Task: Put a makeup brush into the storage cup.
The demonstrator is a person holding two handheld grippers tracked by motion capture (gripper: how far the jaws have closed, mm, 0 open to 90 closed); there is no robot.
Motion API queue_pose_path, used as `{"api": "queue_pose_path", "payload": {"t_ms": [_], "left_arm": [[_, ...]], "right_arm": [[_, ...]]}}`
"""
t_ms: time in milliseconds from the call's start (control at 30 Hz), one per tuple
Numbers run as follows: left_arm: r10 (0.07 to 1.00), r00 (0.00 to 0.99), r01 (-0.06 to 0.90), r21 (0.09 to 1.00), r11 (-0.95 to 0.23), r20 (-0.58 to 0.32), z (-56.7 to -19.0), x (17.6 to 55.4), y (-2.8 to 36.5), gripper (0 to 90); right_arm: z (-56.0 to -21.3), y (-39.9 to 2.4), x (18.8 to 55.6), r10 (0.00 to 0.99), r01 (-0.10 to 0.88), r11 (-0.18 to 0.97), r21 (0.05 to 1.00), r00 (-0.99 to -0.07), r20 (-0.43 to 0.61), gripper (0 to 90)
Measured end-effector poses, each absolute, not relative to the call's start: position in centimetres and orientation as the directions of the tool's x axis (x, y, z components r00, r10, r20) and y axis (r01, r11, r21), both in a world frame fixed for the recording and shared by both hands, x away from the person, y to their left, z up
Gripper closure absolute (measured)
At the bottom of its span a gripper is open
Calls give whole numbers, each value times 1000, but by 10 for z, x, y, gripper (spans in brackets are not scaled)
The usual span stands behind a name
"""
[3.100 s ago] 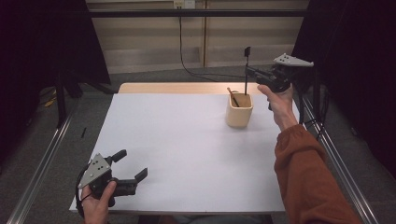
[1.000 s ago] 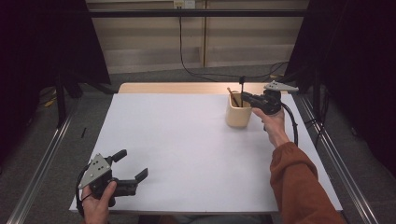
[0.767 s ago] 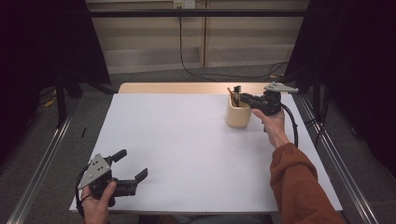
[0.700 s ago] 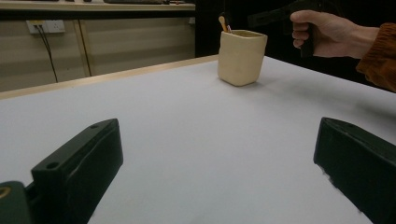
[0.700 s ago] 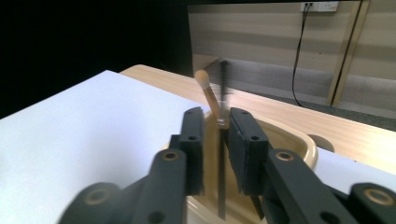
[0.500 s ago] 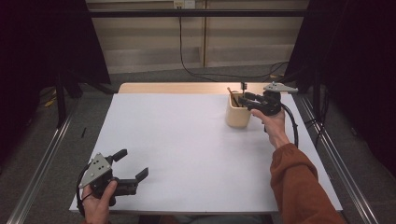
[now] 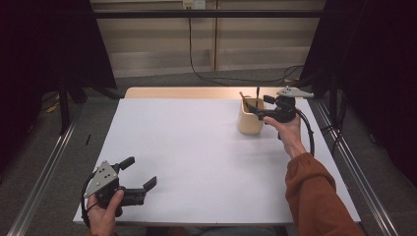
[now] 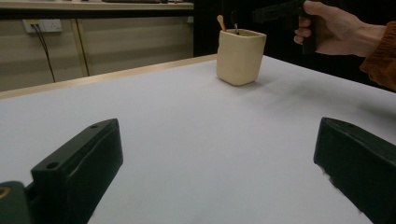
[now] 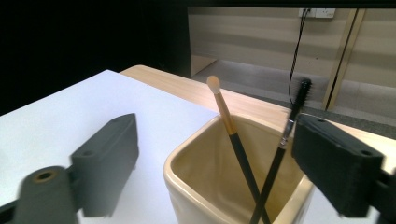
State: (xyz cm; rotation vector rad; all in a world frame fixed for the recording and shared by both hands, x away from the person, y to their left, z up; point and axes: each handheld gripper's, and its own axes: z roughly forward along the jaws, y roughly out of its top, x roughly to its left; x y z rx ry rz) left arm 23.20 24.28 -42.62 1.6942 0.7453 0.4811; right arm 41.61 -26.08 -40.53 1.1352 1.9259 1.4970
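Note:
A cream cup point(image 7: 249, 123) stands at the far right of the white table top point(image 7: 196, 147). Two brushes lean in it: a gold-and-black one with a pale tip point(image 9: 228, 125) and a thin black one with a bristled head point(image 9: 293, 116). My right gripper point(image 7: 257, 104) hovers level over the cup's rim. Its jaws have just been opening and stand wide, with both brush stems between them and neither pad pressing; the black brush rests close to the right-hand jaw. My left gripper point(image 7: 141, 172) stands open at the near left with nothing between its jaws. From there the cup point(image 8: 240, 57) shows far off.
A bare wooden strip point(image 7: 187, 92) runs along the table's back edge. Metal rails point(image 7: 44, 172) flank the table on both sides. A black cable point(image 7: 196, 54) hangs down the back wall. An orange sleeve point(image 7: 319, 196) lies over the near right corner.
The right gripper came down from above with the black brush, set it in the cup and opened its jaws. The left gripper has not moved.

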Motion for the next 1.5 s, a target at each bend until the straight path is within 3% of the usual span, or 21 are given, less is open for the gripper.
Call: {"api": "queue_pose_path", "payload": {"t_ms": [33,233,733,1500], "left_arm": [[698,712,225,965,-131,-71,-426,232,243,12],[698,713,225,965,-133,-70,-426,232,243,12],[696,714,220,967,-131,-69,-426,230,244,12],[706,705,222,968,-121,-74,-426,230,248,11]], "right_arm": [[-405,-260,415,821,334,72,940,-555,135,80],[-404,-256,410,822,313,78,946,-557,116,12],[-402,-257,392,815,320,47,946,-559,149,22],[-401,-262,336,812,247,75,966,-577,85,22]]}}
